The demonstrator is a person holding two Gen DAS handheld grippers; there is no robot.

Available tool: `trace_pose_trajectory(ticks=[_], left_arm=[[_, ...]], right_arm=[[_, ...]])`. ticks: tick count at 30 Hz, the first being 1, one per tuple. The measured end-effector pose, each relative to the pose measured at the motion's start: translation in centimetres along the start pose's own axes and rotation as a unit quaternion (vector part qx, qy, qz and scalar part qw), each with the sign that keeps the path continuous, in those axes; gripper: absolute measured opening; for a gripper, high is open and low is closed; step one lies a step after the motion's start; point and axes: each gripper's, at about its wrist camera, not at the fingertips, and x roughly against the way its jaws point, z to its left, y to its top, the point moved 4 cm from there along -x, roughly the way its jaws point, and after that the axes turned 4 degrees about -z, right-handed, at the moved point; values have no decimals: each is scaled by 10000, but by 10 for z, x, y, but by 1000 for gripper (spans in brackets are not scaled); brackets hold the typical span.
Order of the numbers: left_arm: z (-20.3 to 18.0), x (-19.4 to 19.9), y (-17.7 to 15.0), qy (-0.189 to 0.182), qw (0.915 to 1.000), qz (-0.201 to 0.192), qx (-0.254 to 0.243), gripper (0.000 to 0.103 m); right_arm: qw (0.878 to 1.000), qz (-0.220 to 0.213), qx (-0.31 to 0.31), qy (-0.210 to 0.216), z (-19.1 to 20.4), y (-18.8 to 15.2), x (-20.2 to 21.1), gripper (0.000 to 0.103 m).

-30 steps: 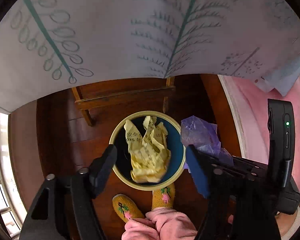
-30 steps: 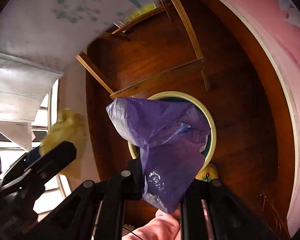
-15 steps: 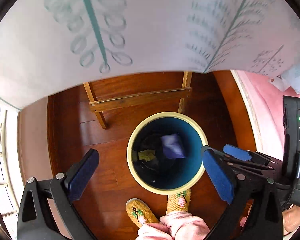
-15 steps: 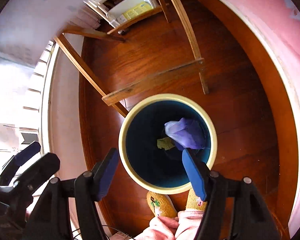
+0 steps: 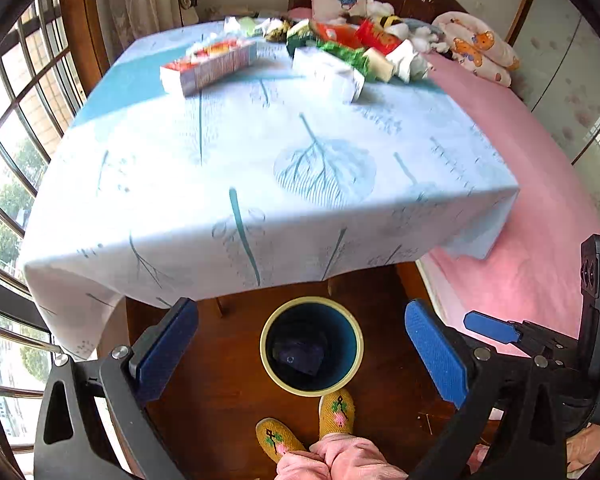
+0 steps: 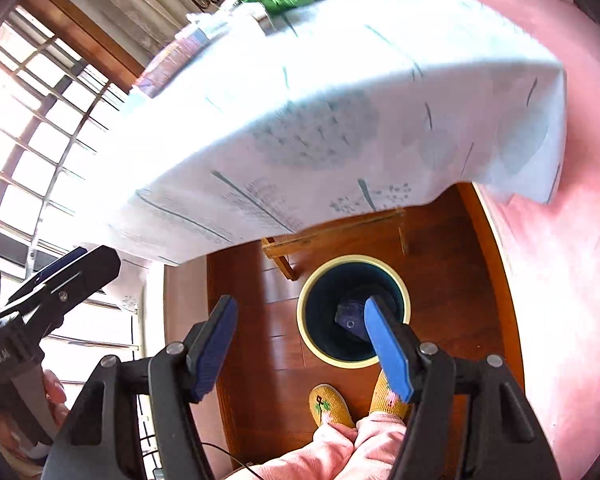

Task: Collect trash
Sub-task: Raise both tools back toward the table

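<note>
A round bin [image 5: 269, 364] with a cream rim stands on the wood floor below the table edge; it also shows in the right wrist view [image 6: 306, 336]. A purple bag [image 5: 300, 356] lies inside it, also seen in the right wrist view [image 6: 350, 316]. My left gripper [image 5: 302, 352] is open and empty, high above the bin. My right gripper [image 6: 300, 342] is open and empty too. Several wrappers and boxes [image 5: 332, 52] lie at the far end of the table [image 5: 260, 152].
The table has a pale blue leaf-print cloth. A pink bed [image 5: 540, 200] runs along the right. Windows [image 5: 8, 120] are on the left. My feet in yellow slippers [image 5: 336, 412] stand by the bin. A wooden table brace [image 6: 332, 236] is behind the bin.
Both grippers have risen and tilted up from the bin, so the table top and its litter have come into view. The yellow paper and the purple bag dropped into the bin earlier.
</note>
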Motion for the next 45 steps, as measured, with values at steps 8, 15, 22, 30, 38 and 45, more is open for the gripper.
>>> trace_pose_trajectory(ticks=[8,15,22,30,38,45], left_arm=[[-19,94,70,-59,9946,-981,-331,102],[-31,131,110,-180,9889,-1442,-312,102],[-32,120,134,-37,9899,-1389,-266,102],[-31,44,181,470,9945,-926,143,102],[-28,-70,226,811,9898,97,1167,100],[-28,-142,248,984,9773,559,1791,93]], right_arm=[[9945,-934,449,-135,44,52,105,66],[9851,-1552,625,-410,64,95,153,66],[9854,-1560,245,-643,42,132,147,66],[9881,-1373,629,-279,27,207,99,61],[9875,-743,1369,233,5,294,33,56],[9794,-203,1923,581,-5,338,-18,56]])
